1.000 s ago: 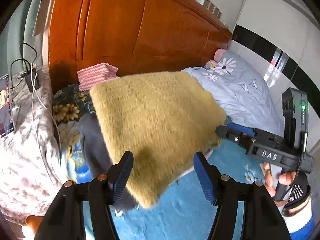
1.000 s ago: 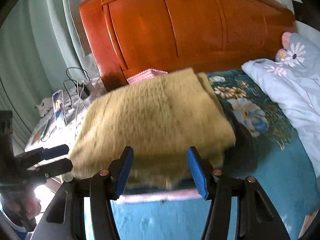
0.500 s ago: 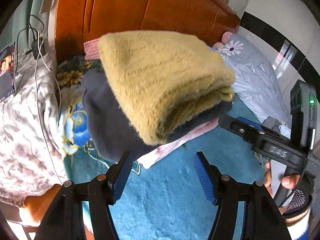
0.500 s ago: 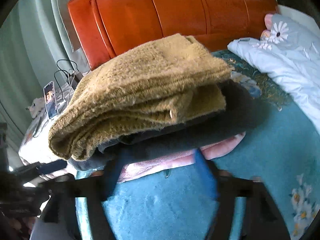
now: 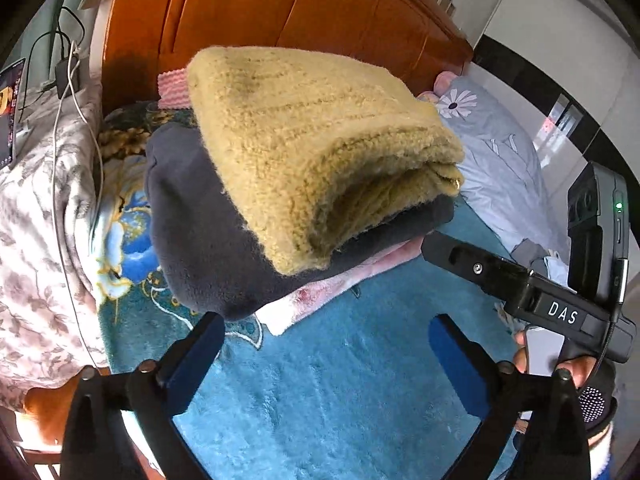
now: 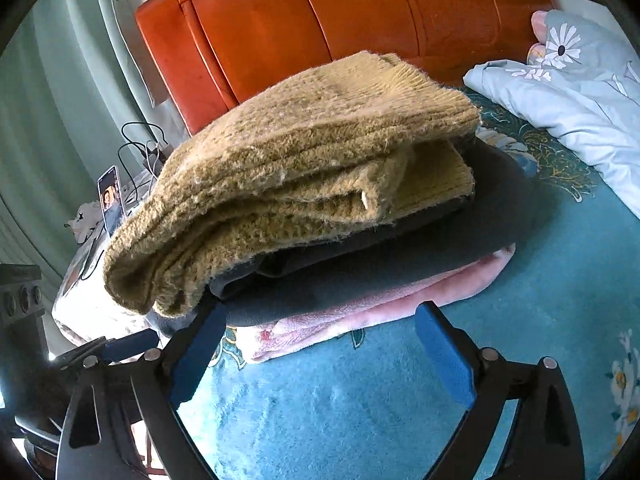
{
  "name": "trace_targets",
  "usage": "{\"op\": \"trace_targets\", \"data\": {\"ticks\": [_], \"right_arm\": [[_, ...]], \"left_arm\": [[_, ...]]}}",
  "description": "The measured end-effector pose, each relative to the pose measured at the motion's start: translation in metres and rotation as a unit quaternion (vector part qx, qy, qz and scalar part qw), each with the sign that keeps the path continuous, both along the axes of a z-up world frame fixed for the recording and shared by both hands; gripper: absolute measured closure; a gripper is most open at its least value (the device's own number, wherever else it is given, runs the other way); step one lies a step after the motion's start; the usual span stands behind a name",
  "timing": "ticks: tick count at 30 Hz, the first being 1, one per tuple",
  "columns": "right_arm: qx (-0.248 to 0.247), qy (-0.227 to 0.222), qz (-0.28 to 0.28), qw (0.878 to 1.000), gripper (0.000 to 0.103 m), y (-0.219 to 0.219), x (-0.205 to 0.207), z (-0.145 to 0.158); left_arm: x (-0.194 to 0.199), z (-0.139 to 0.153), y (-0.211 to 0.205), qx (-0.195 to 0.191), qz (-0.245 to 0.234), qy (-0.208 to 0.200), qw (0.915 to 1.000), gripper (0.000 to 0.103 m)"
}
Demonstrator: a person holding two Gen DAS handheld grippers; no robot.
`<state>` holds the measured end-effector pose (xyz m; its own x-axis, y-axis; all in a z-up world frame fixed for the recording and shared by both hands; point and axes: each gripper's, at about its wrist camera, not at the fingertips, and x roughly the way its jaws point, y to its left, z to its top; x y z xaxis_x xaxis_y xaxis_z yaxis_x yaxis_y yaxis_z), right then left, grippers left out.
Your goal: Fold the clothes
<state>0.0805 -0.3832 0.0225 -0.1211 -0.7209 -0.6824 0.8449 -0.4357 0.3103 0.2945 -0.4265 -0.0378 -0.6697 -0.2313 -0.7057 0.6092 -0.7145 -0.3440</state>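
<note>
A folded mustard knit sweater (image 5: 304, 140) lies on top of a stack on the bed, over a folded dark grey garment (image 5: 200, 240) and a folded pink one (image 5: 316, 292). The same stack shows in the right wrist view: sweater (image 6: 304, 160), grey garment (image 6: 460, 232), pink garment (image 6: 360, 312). My left gripper (image 5: 326, 356) is open and empty, just in front of the stack. My right gripper (image 6: 320, 344) is open and empty at the stack's near edge; its body (image 5: 520, 288) shows at the right of the left wrist view.
The stack lies on a teal floral blanket (image 5: 320, 400). An orange wooden headboard (image 5: 260, 12) stands behind. A light blue duvet (image 5: 492, 152) lies right. A folded pink cloth (image 5: 172, 88) sits by the headboard. A bedside surface holds a phone (image 6: 110, 196) and cables (image 5: 64, 72).
The mustard sweater was held up close to both grippers. It now rests on the stack, and both grippers have pulled back from it, open.
</note>
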Motion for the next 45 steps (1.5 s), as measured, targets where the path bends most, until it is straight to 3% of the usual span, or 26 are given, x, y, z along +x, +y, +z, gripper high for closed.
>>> {"op": "trace_targets", "data": {"ticks": [3,10,21,28,45], "right_arm": [[0.007,0.000,-0.001,1.000,0.000,0.000,0.001,-0.004],[0.016,0.001,-0.002,1.000,0.000,0.000,0.002,-0.009],[0.026,0.002,0.001,1.000,0.000,-0.002,0.006,-0.015],[0.029,0.009,0.003,1.000,0.000,-0.002,0.007,-0.015],[0.035,0.006,0.006,0.999,0.000,-0.001,0.006,-0.017]], "left_arm": [[0.002,-0.004,-0.002,-0.003,0.005,-0.008,1.0000,0.000],[0.009,-0.011,-0.012,0.002,0.024,0.011,0.9996,0.000],[0.002,-0.012,-0.015,-0.028,0.026,-0.016,0.9991,0.000],[0.005,-0.013,-0.020,-0.015,0.031,0.001,0.9994,0.000],[0.001,-0.016,-0.019,-0.035,0.039,-0.004,0.9986,0.000]]}}
